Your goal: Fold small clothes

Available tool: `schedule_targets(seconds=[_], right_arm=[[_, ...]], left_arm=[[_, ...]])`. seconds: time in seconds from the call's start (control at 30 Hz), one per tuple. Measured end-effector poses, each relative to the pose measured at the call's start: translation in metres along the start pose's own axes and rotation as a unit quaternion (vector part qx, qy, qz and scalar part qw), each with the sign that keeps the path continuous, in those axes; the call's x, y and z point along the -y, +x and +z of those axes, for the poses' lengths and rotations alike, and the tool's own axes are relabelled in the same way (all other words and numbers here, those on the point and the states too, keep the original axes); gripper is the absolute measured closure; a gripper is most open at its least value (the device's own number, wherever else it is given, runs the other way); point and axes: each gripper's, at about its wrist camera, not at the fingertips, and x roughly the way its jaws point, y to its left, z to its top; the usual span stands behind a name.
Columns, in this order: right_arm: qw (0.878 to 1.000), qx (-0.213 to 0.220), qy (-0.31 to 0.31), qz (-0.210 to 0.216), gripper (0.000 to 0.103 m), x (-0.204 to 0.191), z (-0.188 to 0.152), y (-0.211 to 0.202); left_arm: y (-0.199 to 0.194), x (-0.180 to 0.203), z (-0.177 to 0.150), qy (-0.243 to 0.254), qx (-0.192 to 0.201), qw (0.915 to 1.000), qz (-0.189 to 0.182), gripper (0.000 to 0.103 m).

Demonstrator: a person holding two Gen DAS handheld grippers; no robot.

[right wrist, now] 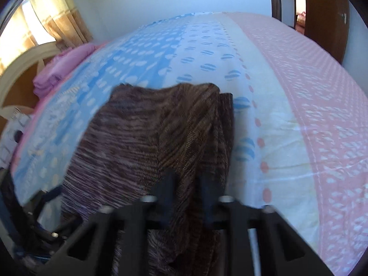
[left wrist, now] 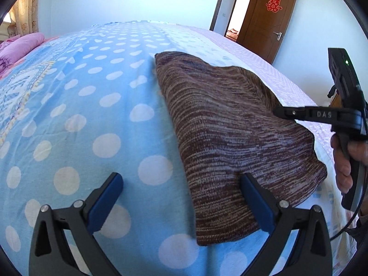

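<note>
Currently, a brown striped knitted garment [left wrist: 230, 138] is laid on the bed [left wrist: 69, 115], across the blue dotted sheet, near the edge at the person's side. The right tool [left wrist: 279, 112] is pressed together on the garment's raised right edge; in the right wrist view, a ridge of knit is seen pinched between the narrow fingers. This edge is held up off the sheet, presumably so that it can be carried over the rest of the garment as a fold. The left tool [left wrist: 181, 197] is spread wide and nothing is gripped by it. One blue pad [left wrist: 255, 197] is placed over the near end of the garment, the other over bare sheet. That position is judged suitable for pinning or taking the near corner. The fold is judged not yet completed.
</note>
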Motion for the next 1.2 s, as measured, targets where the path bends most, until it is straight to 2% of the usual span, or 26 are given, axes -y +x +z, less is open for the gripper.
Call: schedule_targets(seconds=[0.17,0.23,0.37,0.43,0.5,0.53,0.57,0.67,0.73,0.83,0.97,1.1,1.13,1.2], right_arm=[[0.999,0.022,0.037,0.004,0.100,0.019,-0.005,-0.013],[0.999,0.025,0.040,-0.010,0.100,0.023,-0.004,-0.014],[0.999,0.006,0.039,-0.015,0.099,0.024,-0.002,-0.002],[0.999,0.004,0.047,0.001,0.099,0.025,0.001,0.000],[0.999,0.019,0.049,-0.005,0.087,0.025,0.007,-0.004],[0.998,0.028,0.051,-0.008,0.068,0.027,0.012,-0.006],[0.998,0.036,0.055,-0.004,0.063,0.029,0.016,-0.007],[0.995,0.048,0.081,0.010,0.063,0.039,0.038,0.001],[0.993,0.029,0.108,0.030,0.064,0.048,0.052,0.018],[0.989,0.010,0.134,0.058,0.099,0.054,0.065,0.040],[0.990,0.041,0.133,0.020,0.100,0.054,0.069,0.030],[0.995,0.018,0.098,0.003,0.099,0.055,0.060,0.044],[0.995,0.025,0.094,0.008,0.097,0.055,0.058,0.040],[0.993,0.037,0.106,0.019,0.082,0.058,0.051,0.024]], left_arm=[[-0.001,0.008,-0.002,0.015,-0.003,0.9999,0.006,0.000],[0.000,0.009,-0.001,0.021,-0.002,0.9998,0.006,0.000],[0.000,0.007,-0.001,0.019,-0.002,0.9998,0.004,0.000],[-0.001,0.007,-0.001,0.017,-0.002,0.9998,0.004,0.000],[0.000,0.007,-0.001,0.017,-0.002,0.9998,0.005,0.000],[0.000,0.007,-0.001,0.017,-0.002,0.9998,0.005,0.000],[0.000,0.007,-0.001,0.016,-0.002,0.9999,0.005,0.000],[0.001,0.006,0.000,0.015,-0.002,0.9999,0.005,0.000],[0.002,0.006,0.000,0.015,-0.003,0.9999,0.006,0.000],[0.002,0.005,0.001,0.015,-0.003,0.9999,0.006,0.000],[0.003,0.004,0.000,0.015,-0.002,0.9999,0.005,0.000],[0.002,0.006,-0.001,0.019,-0.003,0.9998,0.009,0.000],[0.002,0.005,-0.001,0.018,-0.003,0.9998,0.007,0.000],[0.001,0.004,-0.001,0.015,-0.003,0.9999,0.004,0.000]])
